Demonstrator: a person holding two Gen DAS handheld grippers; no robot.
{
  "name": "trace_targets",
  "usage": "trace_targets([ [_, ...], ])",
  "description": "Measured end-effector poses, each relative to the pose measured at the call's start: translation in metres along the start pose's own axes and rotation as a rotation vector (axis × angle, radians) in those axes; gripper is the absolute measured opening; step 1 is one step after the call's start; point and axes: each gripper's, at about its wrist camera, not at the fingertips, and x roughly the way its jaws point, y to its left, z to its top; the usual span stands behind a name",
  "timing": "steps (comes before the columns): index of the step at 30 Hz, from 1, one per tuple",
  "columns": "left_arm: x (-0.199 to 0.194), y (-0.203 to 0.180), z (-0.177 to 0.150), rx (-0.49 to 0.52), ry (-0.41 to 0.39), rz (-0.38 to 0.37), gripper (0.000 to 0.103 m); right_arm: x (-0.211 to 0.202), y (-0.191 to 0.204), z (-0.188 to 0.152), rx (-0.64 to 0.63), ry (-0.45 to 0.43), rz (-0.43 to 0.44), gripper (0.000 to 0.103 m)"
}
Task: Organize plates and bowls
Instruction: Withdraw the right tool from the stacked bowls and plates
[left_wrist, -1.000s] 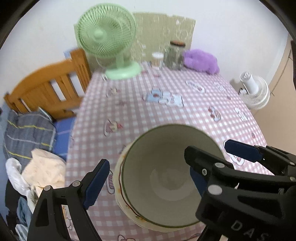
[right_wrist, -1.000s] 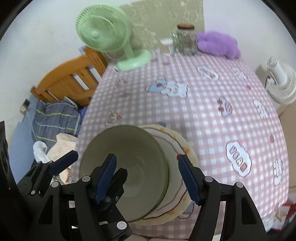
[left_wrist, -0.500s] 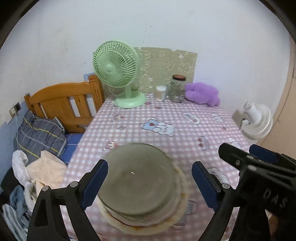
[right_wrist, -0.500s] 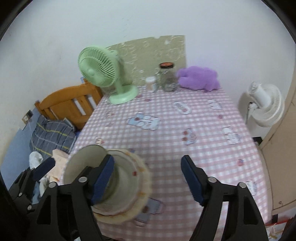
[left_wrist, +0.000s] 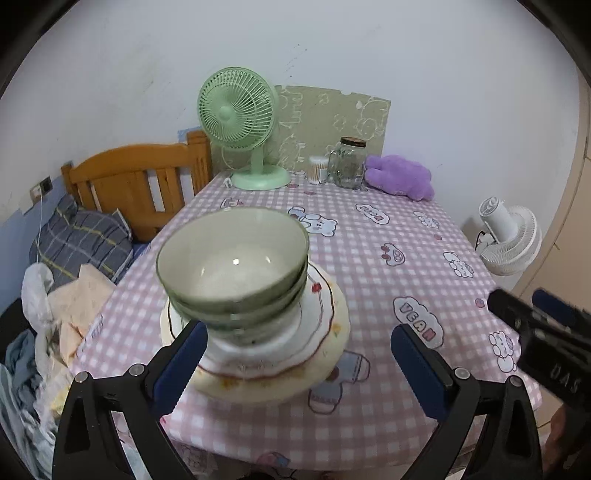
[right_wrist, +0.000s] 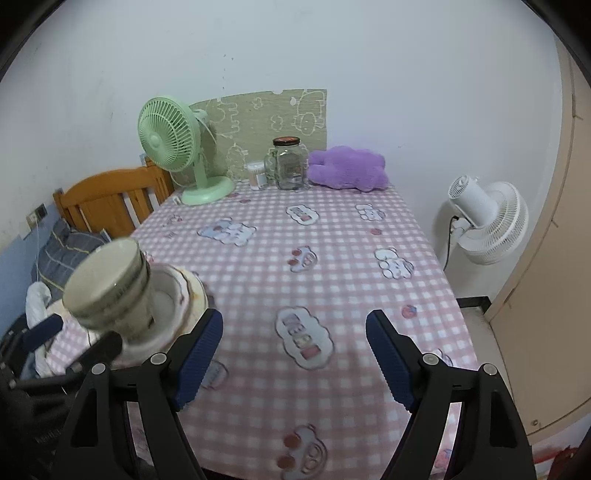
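The stacked green bowls (left_wrist: 236, 273) sit on nested plates (left_wrist: 325, 354) near the table's (left_wrist: 388, 280) left front edge, just ahead of the left gripper (left_wrist: 295, 365), whose jaws have just been opening, with nothing between them, while the right gripper (right_wrist: 295, 354), likewise just widening and empty, points at bare cloth beside the stack.

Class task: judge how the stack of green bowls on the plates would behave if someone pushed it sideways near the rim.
The green bowls look glazed and hard, so probably stiff and breakable. Stacked tall on a narrower foot, they may tip rather than slide. The plates beneath sit near the table edge, so a push could carry everything off.
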Motion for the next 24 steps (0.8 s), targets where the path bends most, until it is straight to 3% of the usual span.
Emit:
trace_targets([
  [8, -0.008, -0.010, -0.023, -0.001, 0.003, 0.002, 0.101, -0.012, -0.001, -0.036, -0.026, 0.013, 0.043, 0.082],
  [24, -0.010, -0.013, -0.024, 0.024, -0.023, -0.002, 0.101, -0.017, -0.004, -0.042, -0.002, -0.033, 0.015, 0.083],
])
